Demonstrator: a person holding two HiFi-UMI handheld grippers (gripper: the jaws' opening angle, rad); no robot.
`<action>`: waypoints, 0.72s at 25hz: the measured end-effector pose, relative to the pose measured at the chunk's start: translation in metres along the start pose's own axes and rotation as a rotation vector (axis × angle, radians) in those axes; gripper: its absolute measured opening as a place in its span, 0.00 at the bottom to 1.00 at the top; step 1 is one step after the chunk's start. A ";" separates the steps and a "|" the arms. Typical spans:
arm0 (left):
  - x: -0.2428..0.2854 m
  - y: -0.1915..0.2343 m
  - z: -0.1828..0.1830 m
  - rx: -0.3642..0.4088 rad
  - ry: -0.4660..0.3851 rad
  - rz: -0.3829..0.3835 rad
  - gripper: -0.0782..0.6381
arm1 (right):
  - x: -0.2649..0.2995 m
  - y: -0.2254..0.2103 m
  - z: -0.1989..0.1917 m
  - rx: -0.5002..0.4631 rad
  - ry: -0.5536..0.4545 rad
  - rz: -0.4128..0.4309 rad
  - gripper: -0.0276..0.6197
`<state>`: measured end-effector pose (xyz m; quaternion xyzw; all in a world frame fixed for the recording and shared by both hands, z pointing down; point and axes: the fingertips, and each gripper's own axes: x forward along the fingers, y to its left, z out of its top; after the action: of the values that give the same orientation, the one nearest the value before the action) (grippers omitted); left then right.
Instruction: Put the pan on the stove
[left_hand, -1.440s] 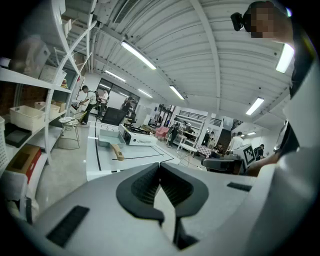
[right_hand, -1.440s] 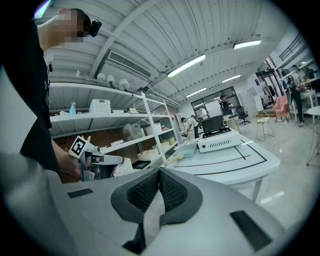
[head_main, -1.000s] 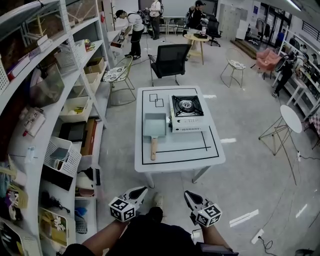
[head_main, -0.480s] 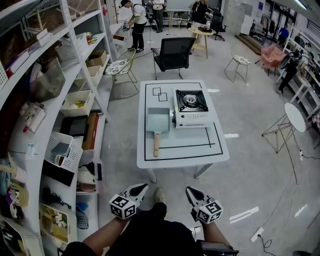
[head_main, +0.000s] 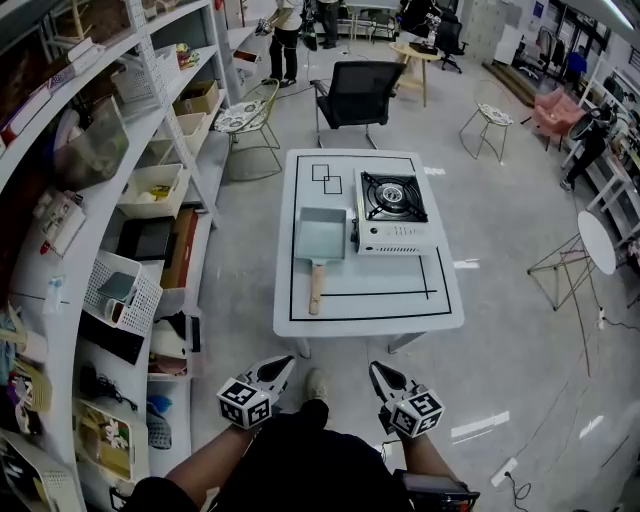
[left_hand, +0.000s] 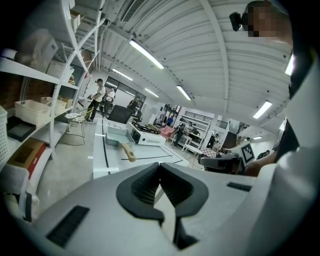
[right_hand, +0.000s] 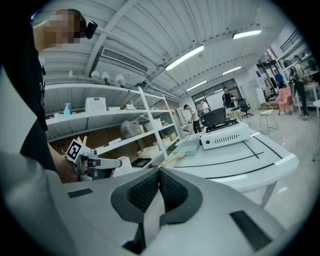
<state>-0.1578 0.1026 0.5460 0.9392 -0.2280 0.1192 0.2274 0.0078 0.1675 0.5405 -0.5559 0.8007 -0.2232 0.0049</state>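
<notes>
Jaws shut, empty: L gripper (head_main: 284, 363), R gripper (head_main: 375, 368) | pan (head_main: 320, 234) beside stove (head_main: 393, 211) on table (head_main: 372, 308), shelves (head_main: 140, 175) left | table nearer than before

This is a large open lab or workshop hall, with a polished grey floor (head_main: 520, 330), metal shelving (head_main: 150, 130) loaded with bins and boxes along one side, and long strip lights (left_hand: 146, 54) under a ribbed ceiling. A white tabletop (head_main: 380, 290) marked with black tape lines carries a portable stove (head_main: 392, 212). An office chair (head_main: 358, 92) and standing people (head_main: 288, 30) are beyond it.
</notes>
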 end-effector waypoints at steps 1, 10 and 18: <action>0.005 0.003 0.003 -0.003 -0.004 0.001 0.12 | 0.004 -0.003 0.000 -0.001 0.006 0.002 0.08; 0.050 0.025 0.024 -0.037 -0.016 0.001 0.12 | 0.028 -0.030 0.020 -0.028 0.077 -0.020 0.08; 0.083 0.044 0.059 -0.036 -0.016 -0.027 0.12 | 0.052 -0.061 0.027 -0.027 0.106 -0.031 0.08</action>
<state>-0.0997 0.0086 0.5387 0.9388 -0.2194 0.1045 0.2442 0.0487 0.0942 0.5511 -0.5557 0.7941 -0.2414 -0.0487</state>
